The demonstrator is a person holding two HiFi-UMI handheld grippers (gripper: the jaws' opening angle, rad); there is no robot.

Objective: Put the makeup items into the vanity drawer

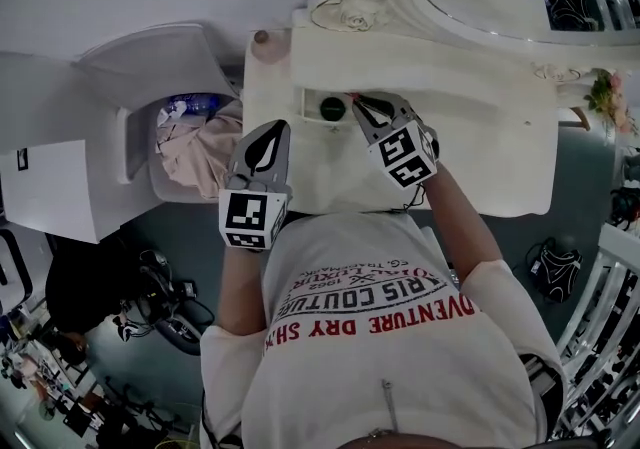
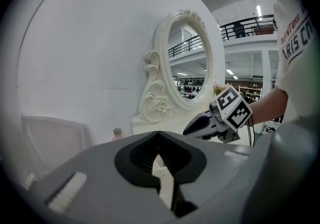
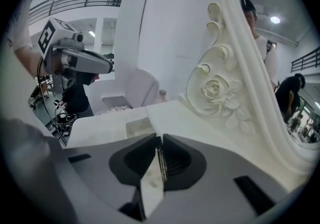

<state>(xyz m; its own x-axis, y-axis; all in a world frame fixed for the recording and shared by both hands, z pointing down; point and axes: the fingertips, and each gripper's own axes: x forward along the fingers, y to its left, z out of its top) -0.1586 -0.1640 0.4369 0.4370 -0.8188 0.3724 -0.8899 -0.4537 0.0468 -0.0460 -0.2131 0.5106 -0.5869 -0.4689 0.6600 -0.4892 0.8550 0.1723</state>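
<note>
A white chair (image 1: 150, 62) holds crumpled cloth (image 1: 205, 152), while pink flowers (image 1: 610, 97) and a black bag (image 1: 555, 267) sit far right.

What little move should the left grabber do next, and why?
Probably open the left gripper and reach toward the small bottle. The bottle stands on a corner of the vanity, outside the open recess, where a dark round item already lies. The left jaws are together with nothing between them, and this gripper is on the bottle's side.
</note>
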